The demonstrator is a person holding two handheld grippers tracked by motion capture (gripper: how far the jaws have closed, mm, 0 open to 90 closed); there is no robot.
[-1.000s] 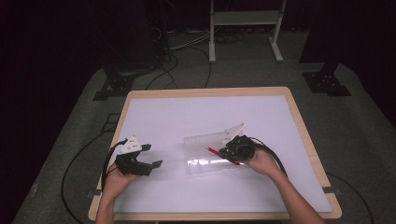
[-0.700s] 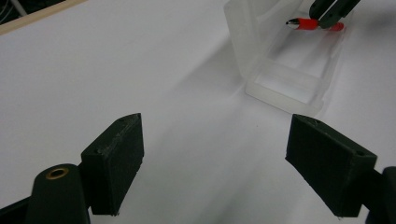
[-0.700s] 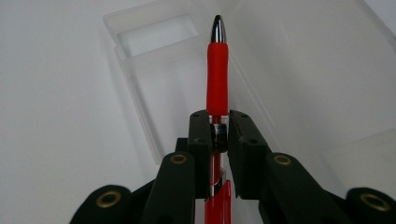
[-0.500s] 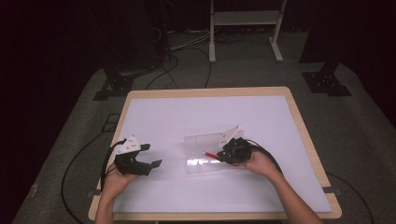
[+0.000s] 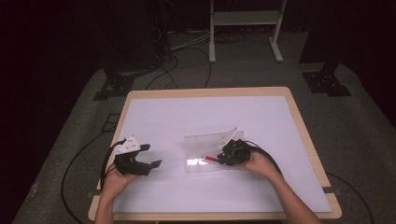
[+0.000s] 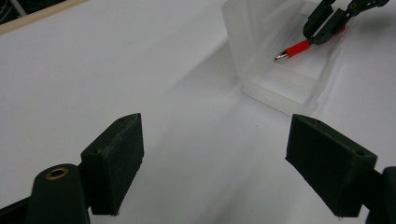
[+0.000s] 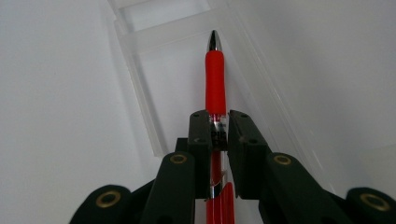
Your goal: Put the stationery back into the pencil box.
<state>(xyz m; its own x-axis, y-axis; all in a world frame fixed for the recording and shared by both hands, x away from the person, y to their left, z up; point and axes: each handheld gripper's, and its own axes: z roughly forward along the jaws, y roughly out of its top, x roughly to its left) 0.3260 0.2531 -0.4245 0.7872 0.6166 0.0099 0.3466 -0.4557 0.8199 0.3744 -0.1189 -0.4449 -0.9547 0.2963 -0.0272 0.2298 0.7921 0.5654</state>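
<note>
Overhead, a red pen [image 5: 210,158] is held by the right gripper [image 5: 229,154] low over a clear plastic case [image 5: 205,165] lying open near the middle of the white table [image 5: 187,116], its lid [image 5: 205,140] tipped up on the far side. The left gripper [image 5: 142,161] is kept well apart, to the left.

From the left gripper view, its own jaws are seen spread wide with nothing between them – the case [image 6: 289,70] lies far right, the pen [image 6: 294,49] tip-down inside it.

From the right gripper view, the jaws are clamped on the pen [image 7: 215,84] at its barrel, tip toward the case's [image 7: 187,60] far end.

A slip is judged possible – the round barrel could roll or tilt and catch a wall, and the light, unheld case could be pushed across the table.
</note>
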